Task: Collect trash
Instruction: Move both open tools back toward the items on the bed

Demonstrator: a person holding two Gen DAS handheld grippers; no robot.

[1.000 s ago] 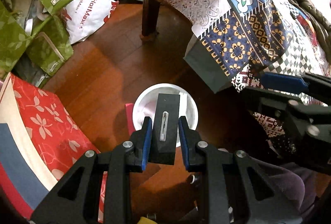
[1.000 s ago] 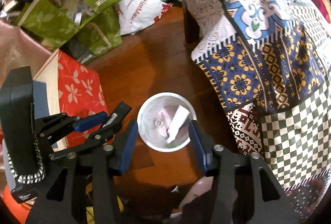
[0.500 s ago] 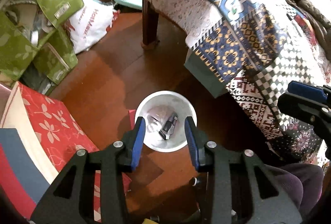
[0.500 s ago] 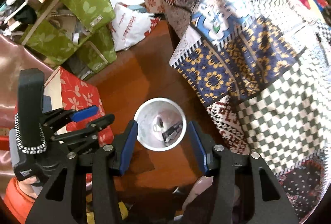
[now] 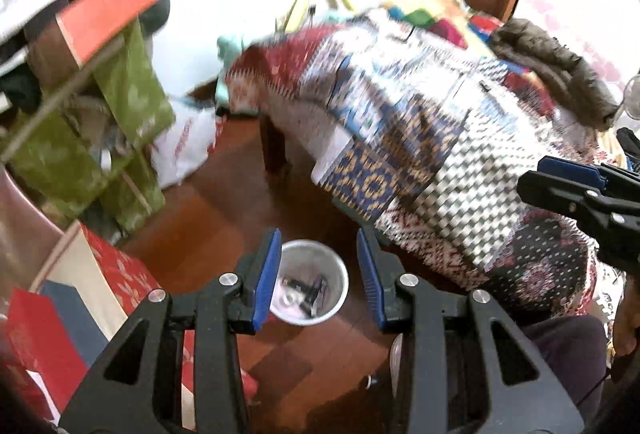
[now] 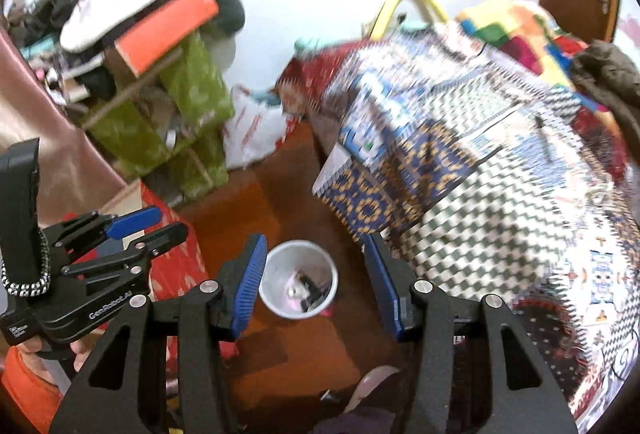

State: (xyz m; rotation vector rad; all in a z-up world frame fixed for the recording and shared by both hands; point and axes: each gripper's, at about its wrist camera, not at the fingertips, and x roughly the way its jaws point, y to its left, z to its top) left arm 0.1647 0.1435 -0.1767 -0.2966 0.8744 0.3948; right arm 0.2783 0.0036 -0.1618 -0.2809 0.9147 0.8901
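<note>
A white round bin point(image 5: 310, 288) stands on the wooden floor, with a black box and other small trash lying inside it. It also shows in the right wrist view point(image 6: 298, 284). My left gripper point(image 5: 318, 276) is open and empty, high above the bin. My right gripper point(image 6: 316, 284) is open and empty, also high above the bin. The left gripper shows at the left of the right wrist view point(image 6: 146, 228), and the right gripper at the right edge of the left wrist view point(image 5: 560, 177).
A table under a patchwork cloth point(image 5: 420, 137) fills the right side. Green bags point(image 5: 120, 121) and a white plastic bag point(image 5: 184, 149) pile up at the back left. A red floral box point(image 5: 120, 274) lies left of the bin.
My left gripper opened and let the black box fall into the bin. Both grippers have since risen, so the bin looks smaller and more of the room shows.
</note>
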